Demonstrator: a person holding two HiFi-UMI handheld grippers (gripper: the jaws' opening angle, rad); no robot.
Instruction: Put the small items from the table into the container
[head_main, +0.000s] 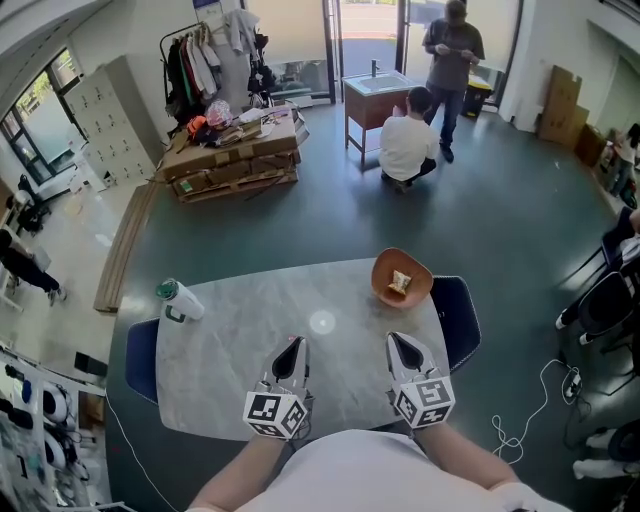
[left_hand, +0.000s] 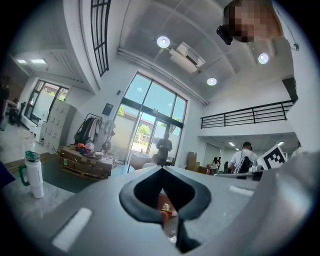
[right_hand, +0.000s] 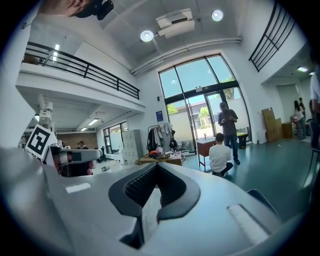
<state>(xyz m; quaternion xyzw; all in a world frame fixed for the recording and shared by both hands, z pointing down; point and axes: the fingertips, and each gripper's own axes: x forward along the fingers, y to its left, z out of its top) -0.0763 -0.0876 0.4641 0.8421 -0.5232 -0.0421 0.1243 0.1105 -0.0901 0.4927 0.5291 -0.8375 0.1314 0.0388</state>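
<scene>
An orange bowl (head_main: 382, 272) stands at the far right of the marble table (head_main: 230, 330), with a small pale packet (head_main: 399, 283) inside it. Both grippers hover over the table's near edge, side by side, pointing away from me. My left gripper (head_main: 298, 343) has its jaws together with nothing between them. My right gripper (head_main: 395, 338) is likewise shut and empty, the bowl a little beyond it. In the left gripper view the left gripper (left_hand: 162, 169) frames the orange bowl (left_hand: 159, 206) through its jaw gap. In the right gripper view the right gripper (right_hand: 157, 165) shows only tabletop.
A white bottle with a green lid (head_main: 178, 300) stands at the table's far left corner, the same bottle (left_hand: 32, 174) upright in the left gripper view. Blue chairs (head_main: 140, 355) (head_main: 460, 310) flank the table. Two people (head_main: 408, 145) and a wooden stand are far off.
</scene>
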